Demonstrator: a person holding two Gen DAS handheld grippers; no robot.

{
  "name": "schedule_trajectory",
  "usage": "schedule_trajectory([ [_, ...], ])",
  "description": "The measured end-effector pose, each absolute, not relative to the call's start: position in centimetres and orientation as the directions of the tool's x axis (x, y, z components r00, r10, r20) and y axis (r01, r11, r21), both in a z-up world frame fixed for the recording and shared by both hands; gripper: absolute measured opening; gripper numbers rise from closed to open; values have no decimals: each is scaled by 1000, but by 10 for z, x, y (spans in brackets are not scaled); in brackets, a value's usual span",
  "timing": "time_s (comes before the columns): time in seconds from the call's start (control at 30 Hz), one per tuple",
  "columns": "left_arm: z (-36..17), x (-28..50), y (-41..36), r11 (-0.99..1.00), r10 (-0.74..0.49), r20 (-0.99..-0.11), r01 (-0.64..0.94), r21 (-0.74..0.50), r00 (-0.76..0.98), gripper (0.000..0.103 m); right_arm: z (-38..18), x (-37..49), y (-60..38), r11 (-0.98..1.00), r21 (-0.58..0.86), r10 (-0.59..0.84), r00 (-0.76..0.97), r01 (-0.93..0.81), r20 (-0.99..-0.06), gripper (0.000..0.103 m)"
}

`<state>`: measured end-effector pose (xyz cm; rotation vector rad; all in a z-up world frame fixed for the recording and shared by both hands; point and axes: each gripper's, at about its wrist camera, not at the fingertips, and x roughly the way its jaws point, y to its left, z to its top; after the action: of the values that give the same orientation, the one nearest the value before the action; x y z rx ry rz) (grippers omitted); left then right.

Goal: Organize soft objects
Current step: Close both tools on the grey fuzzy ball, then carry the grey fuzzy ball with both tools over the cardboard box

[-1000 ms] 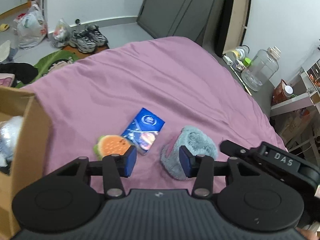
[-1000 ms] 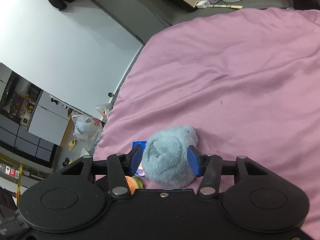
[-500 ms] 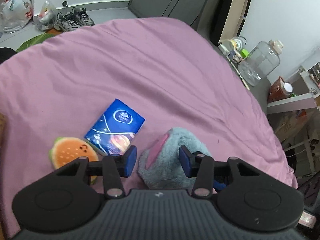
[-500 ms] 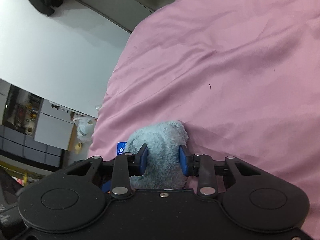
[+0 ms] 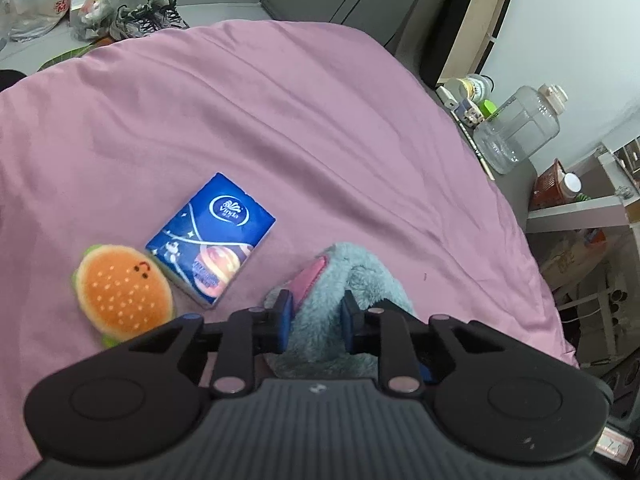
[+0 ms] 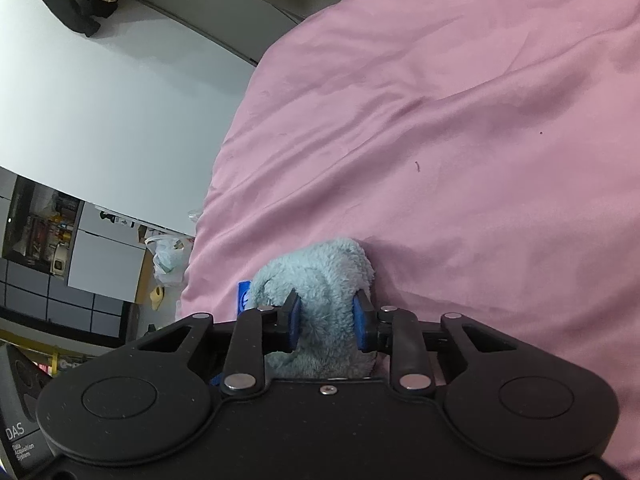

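The grey-blue plush toy (image 5: 352, 276) lies on the pink bedspread (image 5: 280, 120) and is clamped from two sides. The left gripper (image 5: 316, 320) has its blue pads pressed into the fur of the plush toy, near the pink patch (image 5: 308, 280) on its surface. The right gripper (image 6: 327, 320) is likewise closed on the plush toy (image 6: 320, 272), fur bulging between its pads. Just left of the plush toy, in the left wrist view, a blue tissue pack (image 5: 212, 236) lies flat on the bedspread. A burger plush (image 5: 122, 292) lies touching the near left corner of the tissue pack. Beyond the far right edge of the bed stands a clear plastic jug (image 5: 520, 128).
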<state>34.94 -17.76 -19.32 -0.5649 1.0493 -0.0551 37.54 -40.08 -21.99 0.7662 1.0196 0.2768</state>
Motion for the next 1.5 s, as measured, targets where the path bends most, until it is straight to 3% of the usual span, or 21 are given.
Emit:
schedule_trajectory([
  [0.63, -121, 283, -148, 824, -302, -753, -237, -514, 585, 23, -143, 323, -366, 756, 655, 536, 550, 26, -640, 25],
  [1.5, -78, 191, -30, 771, -239, -716, -320, -551, 656, 23, -99, 249, -248, 780, 614, 577, 521, -122, -629, 25],
])
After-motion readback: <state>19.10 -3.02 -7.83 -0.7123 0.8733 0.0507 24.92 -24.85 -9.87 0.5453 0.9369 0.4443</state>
